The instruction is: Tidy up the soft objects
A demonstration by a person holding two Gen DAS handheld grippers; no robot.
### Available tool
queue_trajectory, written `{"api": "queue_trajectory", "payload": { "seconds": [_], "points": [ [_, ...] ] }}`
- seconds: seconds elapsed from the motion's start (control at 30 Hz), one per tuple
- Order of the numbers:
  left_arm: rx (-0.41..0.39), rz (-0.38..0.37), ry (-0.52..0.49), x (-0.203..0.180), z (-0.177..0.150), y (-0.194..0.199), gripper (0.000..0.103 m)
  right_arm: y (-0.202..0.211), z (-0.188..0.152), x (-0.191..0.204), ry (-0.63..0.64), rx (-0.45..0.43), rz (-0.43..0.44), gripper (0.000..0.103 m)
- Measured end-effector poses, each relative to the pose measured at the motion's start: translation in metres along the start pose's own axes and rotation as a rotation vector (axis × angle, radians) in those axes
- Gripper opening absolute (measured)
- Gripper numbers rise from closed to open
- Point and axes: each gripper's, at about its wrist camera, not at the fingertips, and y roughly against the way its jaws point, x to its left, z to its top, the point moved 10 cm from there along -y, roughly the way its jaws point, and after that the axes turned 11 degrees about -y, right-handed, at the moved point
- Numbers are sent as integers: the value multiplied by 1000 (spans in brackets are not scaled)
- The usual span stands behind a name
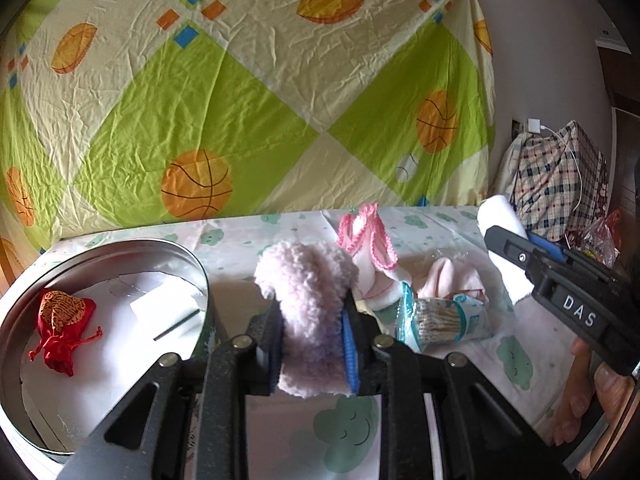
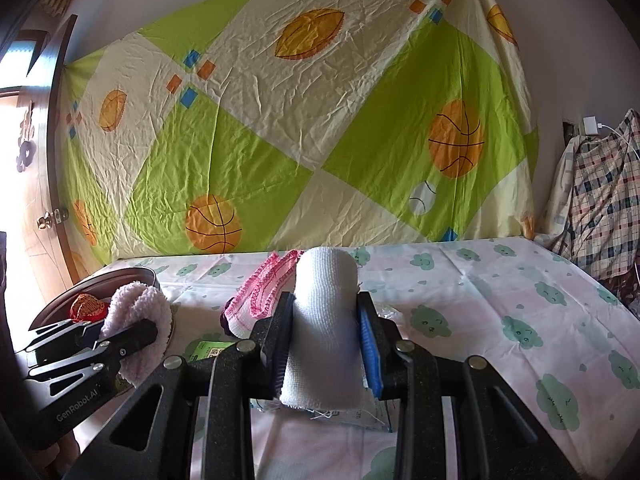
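My left gripper (image 1: 310, 328) is pinching a fluffy pale-pink fleece piece (image 1: 306, 280) tight between its pads, just beside the round shiny metal tin (image 1: 192, 264) holding a red satin pouch (image 1: 64, 320). My right gripper (image 2: 326, 344) is squeezing a ribbed white gauze roll (image 2: 324, 320) above the cloud-print cloth (image 2: 500, 292), while the pink-trimmed knitted socks (image 1: 374, 248) are lying behind.

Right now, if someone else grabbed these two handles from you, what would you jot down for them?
Left gripper: shut on the fluffy pink piece, held up beside the round metal tin.
Right gripper: shut on the white gauze roll, lifted over the table.
Done: the red pouch lies in the tin.
Left: put both held items away, then the pink-trimmed knit socks, the pale pink cloth and the cotton swab pack, all on the table. I am guessing the tin is the destination.
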Motion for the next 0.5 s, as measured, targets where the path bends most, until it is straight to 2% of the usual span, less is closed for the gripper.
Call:
{"api": "queue_trajectory", "payload": {
  "seconds": [0.2,0.5],
  "points": [
    [-46,30,7,6,3,9,23,2,0,3,20,-13,-9,33],
    [-71,56,32,19,2,19,23,3,1,6,0,-20,9,33]
  ]
}}
